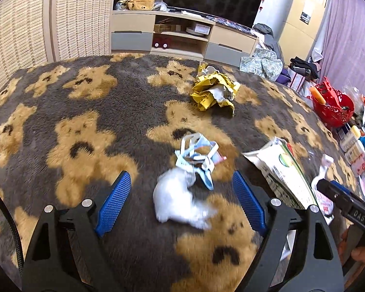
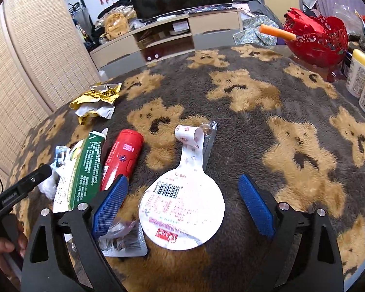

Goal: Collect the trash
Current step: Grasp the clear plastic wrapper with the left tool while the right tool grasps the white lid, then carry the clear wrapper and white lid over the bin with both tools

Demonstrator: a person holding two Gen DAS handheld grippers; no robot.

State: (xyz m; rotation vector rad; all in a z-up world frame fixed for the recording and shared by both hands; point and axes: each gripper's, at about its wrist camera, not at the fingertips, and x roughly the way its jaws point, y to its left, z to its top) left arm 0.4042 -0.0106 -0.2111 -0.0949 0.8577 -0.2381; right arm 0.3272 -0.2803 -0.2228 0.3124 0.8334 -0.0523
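Both grippers gape, nothing between the pads: left gripper (image 1: 181, 202) over white wad (image 1: 180, 202), right gripper (image 2: 183, 205) over round lid (image 2: 182, 209). Risk I note: flat lid slips, pads snag fleece (image 2: 267, 133).

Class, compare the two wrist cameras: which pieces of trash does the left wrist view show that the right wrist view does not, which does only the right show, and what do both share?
Only the left wrist view shows the blue-and-white crumpled wrapper clearly, ahead of the open left gripper.

Only the right wrist view shows the red tube and the crushed blister pack, beside the open right gripper.

Both show the yellow wrapper, the green-and-white carton, the round peel-off lid, the white tissue and the red basket.
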